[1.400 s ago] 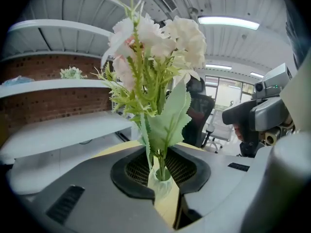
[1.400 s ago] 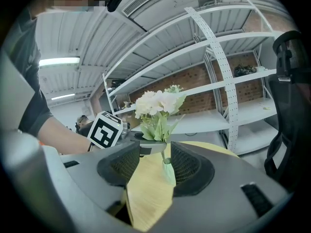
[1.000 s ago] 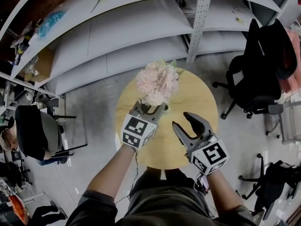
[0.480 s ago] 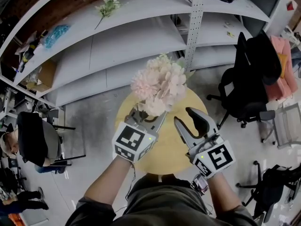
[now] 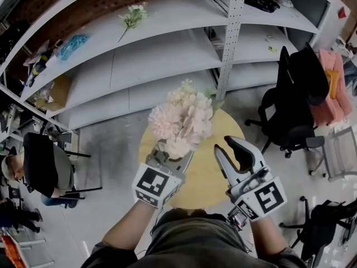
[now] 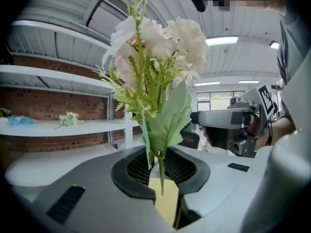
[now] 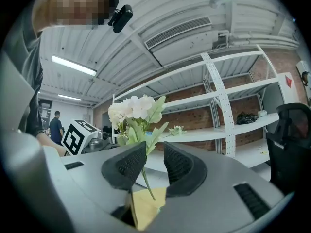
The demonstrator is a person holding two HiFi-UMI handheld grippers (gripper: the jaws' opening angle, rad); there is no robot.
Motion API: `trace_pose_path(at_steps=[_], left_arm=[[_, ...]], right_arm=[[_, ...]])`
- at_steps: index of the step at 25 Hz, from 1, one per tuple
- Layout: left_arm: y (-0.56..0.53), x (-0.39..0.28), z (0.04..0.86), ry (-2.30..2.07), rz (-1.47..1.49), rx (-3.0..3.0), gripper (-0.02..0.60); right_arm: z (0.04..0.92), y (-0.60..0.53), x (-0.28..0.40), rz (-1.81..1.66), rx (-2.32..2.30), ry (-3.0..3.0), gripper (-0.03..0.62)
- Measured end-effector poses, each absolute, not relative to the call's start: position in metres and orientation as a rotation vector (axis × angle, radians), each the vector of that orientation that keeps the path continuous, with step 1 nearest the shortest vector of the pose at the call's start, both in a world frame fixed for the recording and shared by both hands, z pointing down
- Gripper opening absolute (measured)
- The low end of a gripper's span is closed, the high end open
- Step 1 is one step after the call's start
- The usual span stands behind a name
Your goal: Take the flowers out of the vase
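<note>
A bunch of pale pink and cream flowers (image 5: 181, 121) with green leaves stands upright over the round yellow table (image 5: 211, 178). My left gripper (image 5: 173, 158) is shut on its stems, just under the blooms. In the left gripper view the thin green stems (image 6: 160, 169) are pinched between the pads, with the blooms (image 6: 155, 47) above. My right gripper (image 5: 228, 147) hovers to the right of the bunch, apart from it. Its jaws are closing with nothing between them (image 7: 154, 157); the flowers (image 7: 133, 110) show beyond the gap. No vase is in view.
Long white shelves (image 5: 139, 54) curve across the back, with a loose flower sprig (image 5: 134, 14) and a blue item (image 5: 72, 41) on top. A perforated metal post (image 5: 231, 38) rises behind the table. A black office chair (image 5: 295, 94) stands right; a seated person (image 5: 39, 166) left.
Both grippers have risen, and the flowers have come up with the left one, higher above the table. The right gripper's jaws have narrowed.
</note>
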State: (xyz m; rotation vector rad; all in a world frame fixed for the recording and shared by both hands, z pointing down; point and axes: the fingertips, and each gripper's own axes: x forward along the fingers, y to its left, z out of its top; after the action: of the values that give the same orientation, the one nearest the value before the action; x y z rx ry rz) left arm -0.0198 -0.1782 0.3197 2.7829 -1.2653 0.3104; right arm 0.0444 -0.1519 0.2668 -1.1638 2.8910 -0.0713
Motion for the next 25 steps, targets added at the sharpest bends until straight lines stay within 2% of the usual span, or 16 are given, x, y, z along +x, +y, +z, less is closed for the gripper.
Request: trace_pose_path(at_steps=[12, 25], left_arm=[[-0.154, -0.034, 0.366, -1.291, 0.341, 2.653, 0.071], [-0.151, -0.036, 0.367, -1.3, 0.345, 2.645, 0.071]], right_arm=[[0.341, -0.136, 0.042, -0.234, -1.144, 3.021, 0.033], [0.353, -0.13, 0.041, -0.272, -1.14, 3.042, 0.028]])
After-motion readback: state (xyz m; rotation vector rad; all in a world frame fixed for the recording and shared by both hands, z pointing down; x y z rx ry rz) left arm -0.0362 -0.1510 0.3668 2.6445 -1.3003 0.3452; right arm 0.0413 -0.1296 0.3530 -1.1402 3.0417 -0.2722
